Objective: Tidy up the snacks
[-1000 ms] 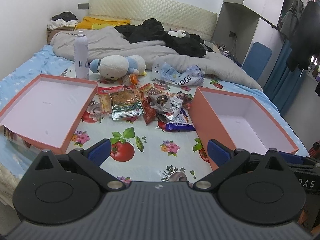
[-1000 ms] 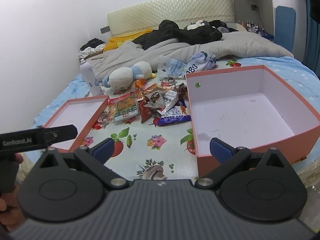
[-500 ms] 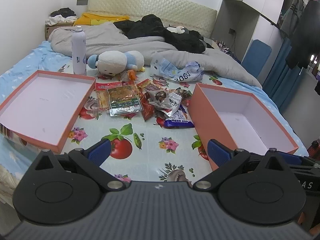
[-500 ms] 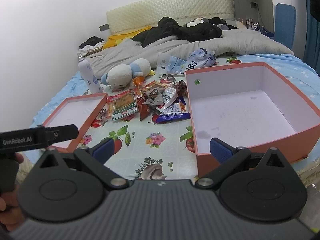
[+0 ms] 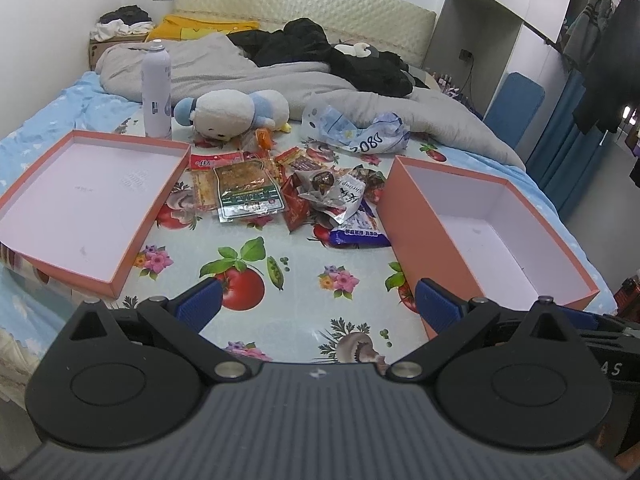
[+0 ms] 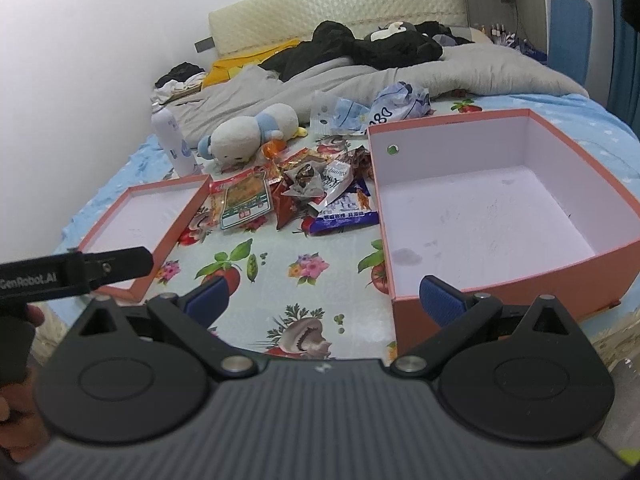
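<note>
Left wrist view puts your left tongs (image 5: 316, 300) above the near edge of the bed, blue pads spread wide apart with nothing between them. Ahead of you the snack pile (image 5: 288, 196) lies on the patterned cloth (image 5: 304, 264), between the shallow pink lid (image 5: 86, 204) on your left and the deeper pink box (image 5: 484, 236) on your right. A purple packet (image 5: 358, 232) at the pile's right side touches the box's near wall. Bare cloth runs from the pads up to the pile, open across the whole gap between lid and box.

Your right tongs (image 6: 326, 298) are likewise spread apart and hold nothing; their right pad sits just at the near corner of the box (image 6: 500, 216). Behind the snacks (image 6: 296, 196) a plush toy (image 6: 250, 136), a spray can (image 6: 173, 140) and a crumpled plastic bag (image 6: 376, 110) crowd the far edge.
</note>
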`<state>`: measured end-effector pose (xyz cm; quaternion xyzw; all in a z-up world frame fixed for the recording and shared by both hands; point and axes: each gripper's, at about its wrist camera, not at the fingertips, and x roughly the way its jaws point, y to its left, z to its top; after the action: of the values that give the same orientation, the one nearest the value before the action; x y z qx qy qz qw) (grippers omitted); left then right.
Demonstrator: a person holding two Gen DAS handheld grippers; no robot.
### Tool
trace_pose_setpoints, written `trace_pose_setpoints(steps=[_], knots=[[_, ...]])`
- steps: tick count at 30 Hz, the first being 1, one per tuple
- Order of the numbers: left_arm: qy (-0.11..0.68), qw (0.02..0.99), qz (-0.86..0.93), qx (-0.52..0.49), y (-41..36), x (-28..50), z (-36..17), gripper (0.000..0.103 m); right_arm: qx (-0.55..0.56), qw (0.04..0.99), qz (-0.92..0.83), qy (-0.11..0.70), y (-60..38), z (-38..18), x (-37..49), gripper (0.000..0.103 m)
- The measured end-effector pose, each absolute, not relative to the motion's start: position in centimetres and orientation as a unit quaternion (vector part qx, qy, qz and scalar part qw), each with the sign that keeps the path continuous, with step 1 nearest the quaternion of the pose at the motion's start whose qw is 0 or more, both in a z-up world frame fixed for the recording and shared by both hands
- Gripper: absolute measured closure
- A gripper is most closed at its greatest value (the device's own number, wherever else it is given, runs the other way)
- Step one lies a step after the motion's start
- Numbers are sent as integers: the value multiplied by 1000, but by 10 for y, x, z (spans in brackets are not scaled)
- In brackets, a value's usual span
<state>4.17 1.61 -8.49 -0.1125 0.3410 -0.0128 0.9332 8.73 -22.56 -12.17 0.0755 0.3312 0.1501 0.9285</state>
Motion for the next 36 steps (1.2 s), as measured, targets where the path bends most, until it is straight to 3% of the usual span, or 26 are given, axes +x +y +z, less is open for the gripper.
trace_pose_setpoints(steps=[17,24,30,32,36], knots=[[364,924,-11,-116,31,60,-100,0,80,918,164,352,-209,-130,98,1],[383,917,9,-110,50,69,-113,0,87,913,186,353,-189,-135,109,25],[397,909,20,-122,73,79,-126,1,68,917,215,328,-166,-138,114,28],[392,912,25,-117,78,84,-128,1,65,916,224,325,-159,-140,120,37],[386,914,21,-125,86,103,-135,1,50,920,236,310,-145,-149,134,37]])
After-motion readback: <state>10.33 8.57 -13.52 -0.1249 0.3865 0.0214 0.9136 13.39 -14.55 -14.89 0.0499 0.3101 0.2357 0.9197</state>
